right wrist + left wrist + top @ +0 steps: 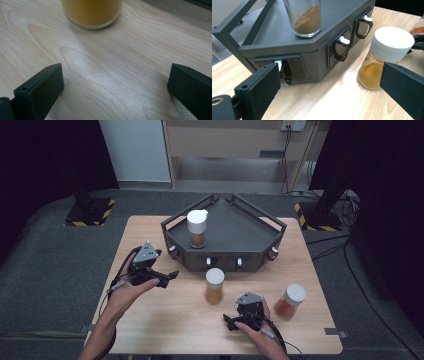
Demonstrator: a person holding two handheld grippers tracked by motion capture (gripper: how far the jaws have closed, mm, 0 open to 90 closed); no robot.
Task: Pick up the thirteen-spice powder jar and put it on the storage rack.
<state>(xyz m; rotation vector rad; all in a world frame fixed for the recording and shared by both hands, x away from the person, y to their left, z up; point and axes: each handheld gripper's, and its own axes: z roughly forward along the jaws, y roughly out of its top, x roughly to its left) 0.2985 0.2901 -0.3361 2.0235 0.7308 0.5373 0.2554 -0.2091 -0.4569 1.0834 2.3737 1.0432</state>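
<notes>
Three white-lidded glass spice jars are in view. One with brown powder [197, 229] [305, 17] stands on the dark grey corner rack [240, 227] [287, 47]. A second with orange-yellow powder [215, 286] [387, 57] [91, 12] stands on the table just in front of the rack. The third, with reddish powder [290, 301], stands at the right. My left gripper [169, 278] [329, 92] is open, left of the middle jar and pointing at it and the rack's front. My right gripper [229, 322] [115, 85] is open and low over the wood, just short of the middle jar, holding nothing.
The rack's front faces carry small dark hooks with white clips [339, 47]. Raised rails [187, 210] run along the rack's back edges. The wooden table [165, 325] has bare room at the front left. Black stands and cables are on the floor beyond.
</notes>
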